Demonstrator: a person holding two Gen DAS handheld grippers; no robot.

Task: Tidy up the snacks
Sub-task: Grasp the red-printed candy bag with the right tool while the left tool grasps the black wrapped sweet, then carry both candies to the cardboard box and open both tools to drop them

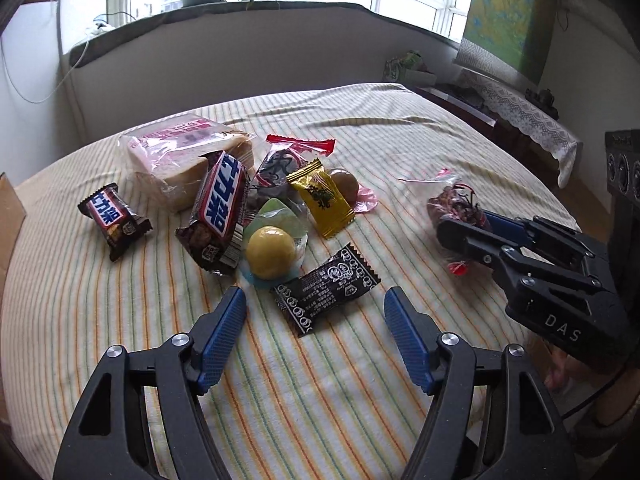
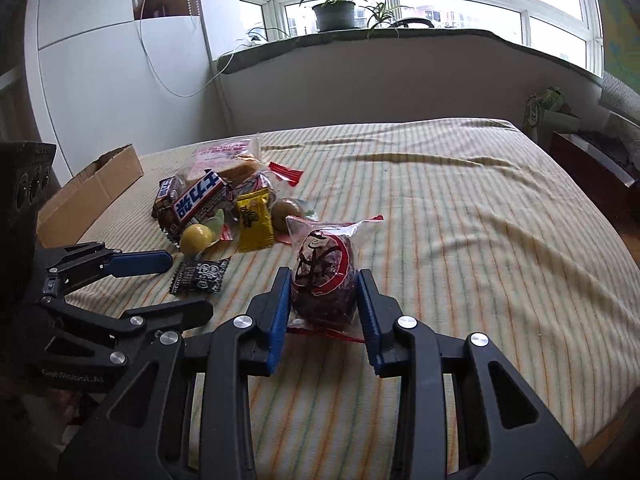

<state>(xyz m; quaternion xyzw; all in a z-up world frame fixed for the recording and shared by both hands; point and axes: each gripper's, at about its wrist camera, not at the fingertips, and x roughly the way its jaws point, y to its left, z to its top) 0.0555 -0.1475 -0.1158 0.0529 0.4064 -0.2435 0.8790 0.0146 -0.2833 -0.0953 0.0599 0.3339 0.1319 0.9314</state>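
The right gripper (image 2: pixel 323 292) has its blue pads pressed on a clear-wrapped dark red snack (image 2: pixel 323 276), which rests on the striped bedsheet (image 2: pixel 480 240) apart from the snack pile (image 2: pixel 224 208). The left gripper (image 1: pixel 316 312) stands open and holds nothing, just short of the black sachet (image 1: pixel 326 290) at the pile's near edge. Beyond the pile lies a cardboard box (image 2: pixel 92 192); its inside is hidden. Sorting seems barely begun: bread, chocolate bars and candies all lie heaped together.

A home bedroom: striped bedsheet (image 2: pixel 460 208); potted plants (image 2: pixel 334 8) on windowsill; wall map (image 1: pixel 508 12)
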